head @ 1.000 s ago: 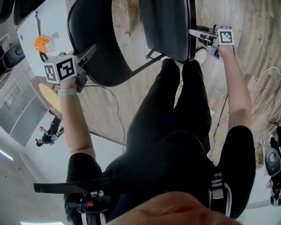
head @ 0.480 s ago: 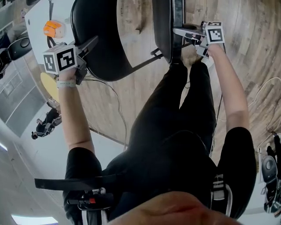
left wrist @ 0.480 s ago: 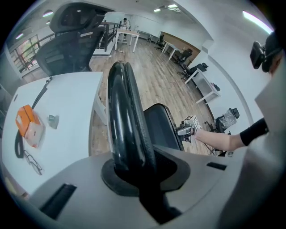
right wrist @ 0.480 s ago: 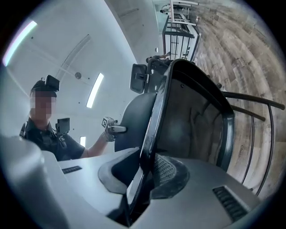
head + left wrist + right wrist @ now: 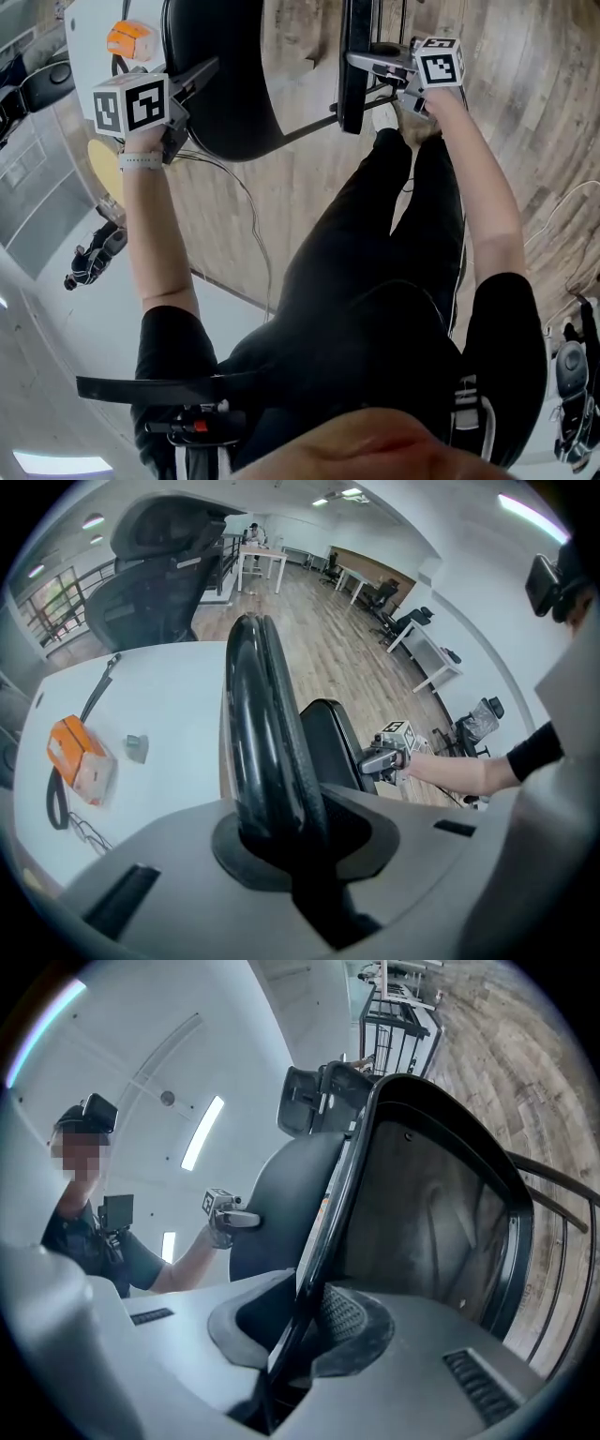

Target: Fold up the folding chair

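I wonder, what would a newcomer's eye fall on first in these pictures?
The black folding chair, top centre of the head view: its seat stands nearly on edge. The right gripper grips the seat's edge, its jaws having just been closing on it, while the left gripper clamps the rounded backrest. An orange box sits on the white table at upper left.

No legible text or labels.
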`<state>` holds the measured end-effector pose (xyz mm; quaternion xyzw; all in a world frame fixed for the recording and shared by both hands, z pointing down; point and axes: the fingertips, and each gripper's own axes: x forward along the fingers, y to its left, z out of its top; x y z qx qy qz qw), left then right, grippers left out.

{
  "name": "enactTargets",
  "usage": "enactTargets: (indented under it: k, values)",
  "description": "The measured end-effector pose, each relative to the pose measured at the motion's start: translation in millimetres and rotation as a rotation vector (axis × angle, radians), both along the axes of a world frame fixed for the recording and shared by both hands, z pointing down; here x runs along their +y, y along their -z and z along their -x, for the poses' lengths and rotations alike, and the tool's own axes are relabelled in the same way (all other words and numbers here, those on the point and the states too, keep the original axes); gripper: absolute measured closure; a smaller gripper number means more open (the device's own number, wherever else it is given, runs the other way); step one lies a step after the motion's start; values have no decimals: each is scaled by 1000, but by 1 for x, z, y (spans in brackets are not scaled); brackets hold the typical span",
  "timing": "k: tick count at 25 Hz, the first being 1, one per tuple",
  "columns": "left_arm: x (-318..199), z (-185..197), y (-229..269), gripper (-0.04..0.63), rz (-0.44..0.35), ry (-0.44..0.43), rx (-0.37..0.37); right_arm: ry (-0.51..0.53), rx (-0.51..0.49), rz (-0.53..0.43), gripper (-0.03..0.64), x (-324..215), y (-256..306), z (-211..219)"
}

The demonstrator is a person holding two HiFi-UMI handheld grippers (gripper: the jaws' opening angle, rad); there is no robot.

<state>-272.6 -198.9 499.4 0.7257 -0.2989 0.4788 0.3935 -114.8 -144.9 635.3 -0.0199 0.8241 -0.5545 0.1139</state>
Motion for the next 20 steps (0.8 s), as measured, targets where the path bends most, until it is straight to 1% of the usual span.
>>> enactTargets:
  k: [6, 14, 17, 20]
  values:
    - [-10, 25, 10, 538, -15, -4, -8, -4, 26, -1, 563, -16, 10, 52]
    - [-20, 41, 19, 537, -25, -40, -32, -49, 22, 46, 561, -34, 14, 104]
    - [-26, 47, 22, 537, -30, -43, -37, -63, 26, 32, 561, -42, 19, 119]
    - [-27, 54, 20, 537, -29, -35, -41, -60, 56, 18, 560, -45, 16, 133]
